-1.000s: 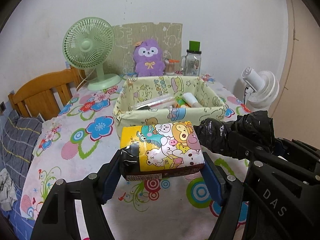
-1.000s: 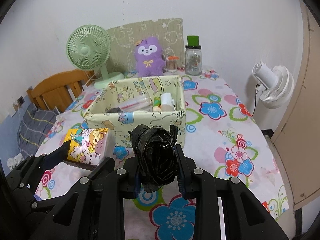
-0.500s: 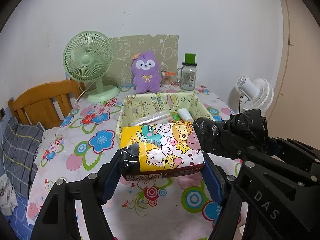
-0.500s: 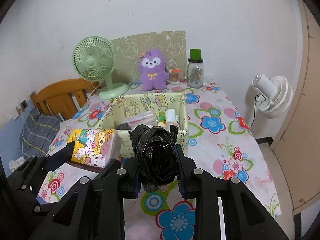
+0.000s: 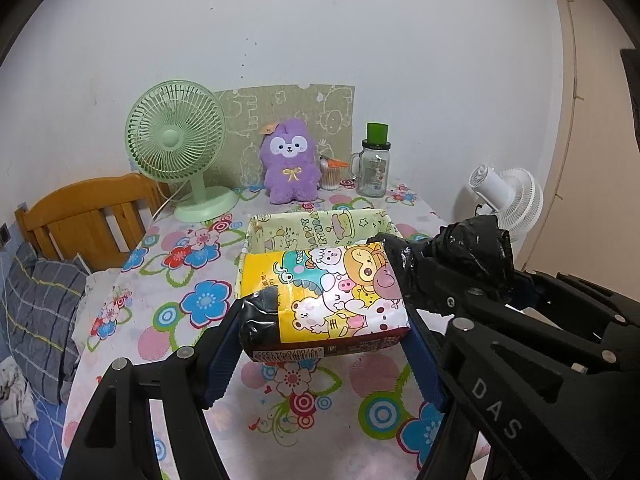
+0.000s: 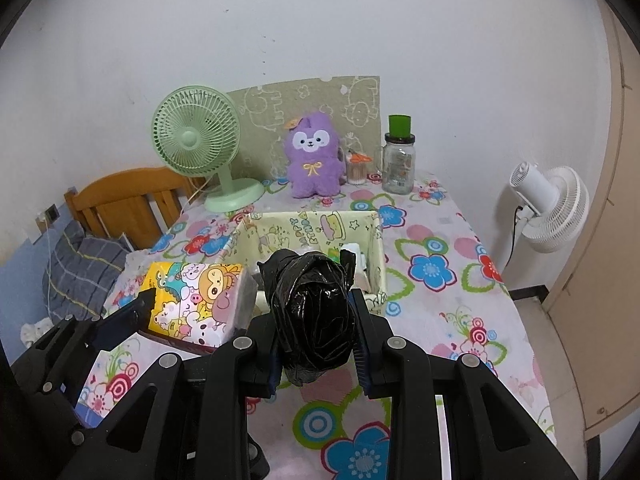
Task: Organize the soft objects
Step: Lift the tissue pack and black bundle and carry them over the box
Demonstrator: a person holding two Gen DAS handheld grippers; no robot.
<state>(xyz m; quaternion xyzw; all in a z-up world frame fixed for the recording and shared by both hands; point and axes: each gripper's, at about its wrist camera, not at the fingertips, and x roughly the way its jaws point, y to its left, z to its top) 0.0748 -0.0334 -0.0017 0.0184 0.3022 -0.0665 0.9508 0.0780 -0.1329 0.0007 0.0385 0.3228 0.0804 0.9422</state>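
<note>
Flowered tablecloth is carrying the yellow fabric bin; left gripper is clamping the cartoon tissue pack, right gripper is squeezing the black bag roll, both hanging just short of the bin's near wall. Judging the drop: I'd be clearing that wall fully, then lowering each into free bin space before letting go, one at a time.

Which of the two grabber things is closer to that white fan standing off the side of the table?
Right. The right gripper, shut on the black bag bundle, is on the side of the white fan. The left gripper, holding the cartoon tissue pack, sits farther away, beyond the right one.
</note>
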